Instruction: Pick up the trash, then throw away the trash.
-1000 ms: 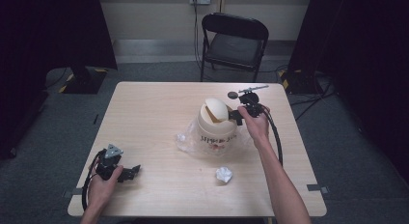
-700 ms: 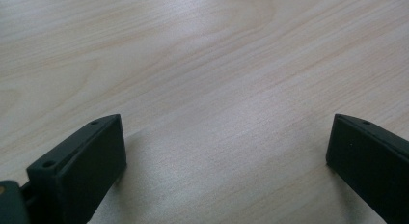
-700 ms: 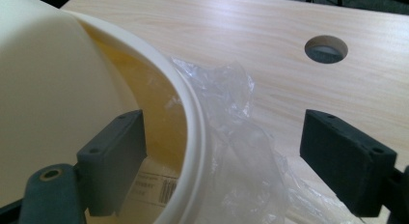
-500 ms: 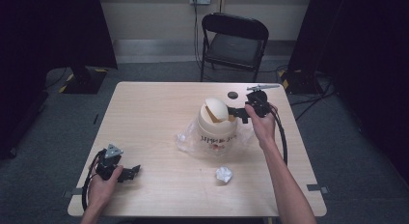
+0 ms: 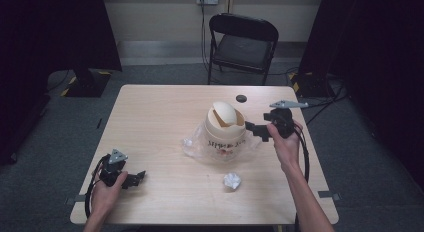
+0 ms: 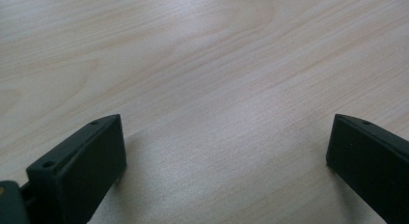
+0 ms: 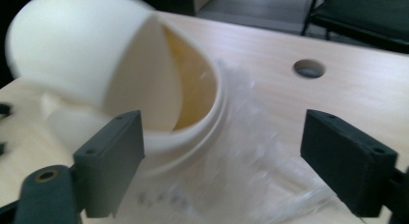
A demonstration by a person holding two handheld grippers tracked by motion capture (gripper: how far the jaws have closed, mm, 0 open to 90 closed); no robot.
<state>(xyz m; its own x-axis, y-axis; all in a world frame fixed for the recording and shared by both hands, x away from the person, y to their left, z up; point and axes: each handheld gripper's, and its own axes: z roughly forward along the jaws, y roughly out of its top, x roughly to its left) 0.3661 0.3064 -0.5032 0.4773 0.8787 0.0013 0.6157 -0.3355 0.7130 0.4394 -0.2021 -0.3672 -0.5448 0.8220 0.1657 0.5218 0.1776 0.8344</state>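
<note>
Both grippers' fingers (image 7: 111, 156) wide apart, empty.

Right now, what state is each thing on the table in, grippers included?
Bin: upright, wrapped in a clear plastic bag.
Swing lid: tilted, leaving a gap into the bin.
Paper ball: crumpled, loose on the table, apart from the bin.
Left gripper: open, holding nothing, low over the table.
Right gripper: open, holding nothing, beside the bin's top.

It looked like a recording lab: a lone desk (image 5: 150, 122) stood between black curtains (image 5: 55, 32), with a folding chair (image 5: 242, 42), grey carpet (image 5: 45, 162) and trailing floor cables (image 5: 327, 94).
</note>
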